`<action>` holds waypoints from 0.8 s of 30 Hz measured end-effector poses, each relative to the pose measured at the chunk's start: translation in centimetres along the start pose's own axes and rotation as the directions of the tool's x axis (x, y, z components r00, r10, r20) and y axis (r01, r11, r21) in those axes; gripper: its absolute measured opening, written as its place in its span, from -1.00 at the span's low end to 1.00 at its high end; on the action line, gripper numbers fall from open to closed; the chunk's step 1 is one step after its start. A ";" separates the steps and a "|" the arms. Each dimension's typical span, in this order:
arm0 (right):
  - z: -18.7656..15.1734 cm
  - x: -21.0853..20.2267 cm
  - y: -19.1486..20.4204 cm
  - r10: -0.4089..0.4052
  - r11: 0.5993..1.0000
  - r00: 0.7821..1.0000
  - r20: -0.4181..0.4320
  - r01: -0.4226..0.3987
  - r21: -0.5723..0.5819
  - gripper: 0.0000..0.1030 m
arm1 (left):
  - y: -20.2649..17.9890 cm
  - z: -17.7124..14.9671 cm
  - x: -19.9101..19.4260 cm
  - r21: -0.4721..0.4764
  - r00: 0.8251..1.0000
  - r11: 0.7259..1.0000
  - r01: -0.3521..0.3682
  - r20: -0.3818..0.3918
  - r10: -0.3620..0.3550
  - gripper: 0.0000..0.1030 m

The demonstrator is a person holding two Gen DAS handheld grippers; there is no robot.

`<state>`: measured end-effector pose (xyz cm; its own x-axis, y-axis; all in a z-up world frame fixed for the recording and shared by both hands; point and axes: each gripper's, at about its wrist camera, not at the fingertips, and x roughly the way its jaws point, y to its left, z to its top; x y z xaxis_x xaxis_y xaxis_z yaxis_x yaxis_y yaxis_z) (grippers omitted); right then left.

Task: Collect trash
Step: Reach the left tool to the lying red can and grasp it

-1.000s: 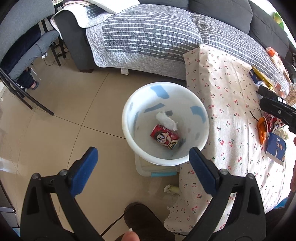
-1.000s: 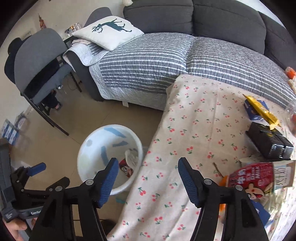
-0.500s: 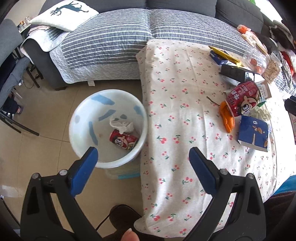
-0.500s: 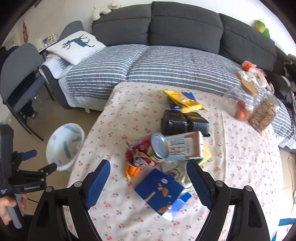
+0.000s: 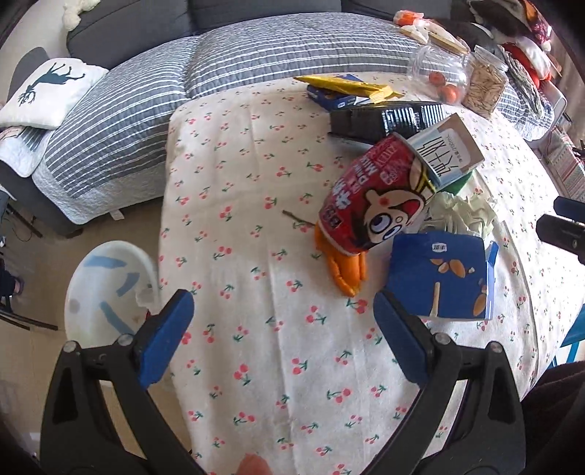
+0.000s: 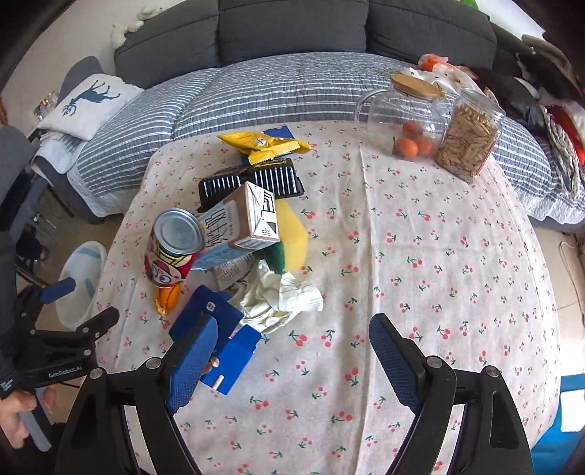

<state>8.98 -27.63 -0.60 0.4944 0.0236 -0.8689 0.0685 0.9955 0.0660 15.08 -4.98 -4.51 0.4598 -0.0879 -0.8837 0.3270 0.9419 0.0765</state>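
A pile of trash lies on the cherry-print tablecloth (image 6: pixel 420 255): a red cartoon can (image 5: pixel 369 204) (image 6: pixel 173 248), a milk carton (image 6: pixel 245 223), orange peel (image 5: pixel 343 270), a blue snack box (image 5: pixel 438 277) (image 6: pixel 215 329), crumpled wrappers (image 6: pixel 281 296), a black tray (image 6: pixel 252 181) and a yellow packet (image 6: pixel 263 144). My left gripper (image 5: pixel 283 332) hangs open over bare cloth just short of the peel. My right gripper (image 6: pixel 292 358) is open above the cloth, its left finger over the blue box, nothing held. The white bin (image 5: pixel 106 288) sits on the floor at the table's left.
Two glass jars (image 6: pixel 435 124), one with oranges and one with seeds, stand at the table's far right. A striped quilt covers the grey sofa (image 6: pixel 292 33) behind. A deer-print pillow (image 5: pixel 44 91) lies at the left. A chair (image 6: pixel 14 175) stands beside the bin.
Both grippers swung right from the bin to over the table. The trash pile now fills both views and the bin has slid to the left edge. The right jaws stand wider than a second ago.
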 end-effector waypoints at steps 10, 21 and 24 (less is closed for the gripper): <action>-0.1 0.4 -2.5 -0.004 1.000 0.999 -0.035 0.005 0.018 0.68 | -3.2 3.3 1.6 0.054 0.992 0.994 0.095 0.083 -0.099 0.91; -0.2 0.5 -4.1 -0.010 0.999 0.999 -0.052 0.013 0.048 0.68 | -5.4 4.7 3.6 0.165 0.983 0.976 0.142 0.094 -0.159 0.54; -0.3 0.6 -4.2 -0.011 0.999 0.998 -0.057 0.014 0.050 0.68 | -5.6 4.6 3.8 0.173 0.986 0.977 0.128 0.088 -0.145 0.47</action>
<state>8.75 -31.78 -1.58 0.4434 0.0180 -0.8961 0.1189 0.9898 0.0787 18.76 -12.11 -6.15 0.4786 -0.2514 -0.8412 0.5208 0.8527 0.0415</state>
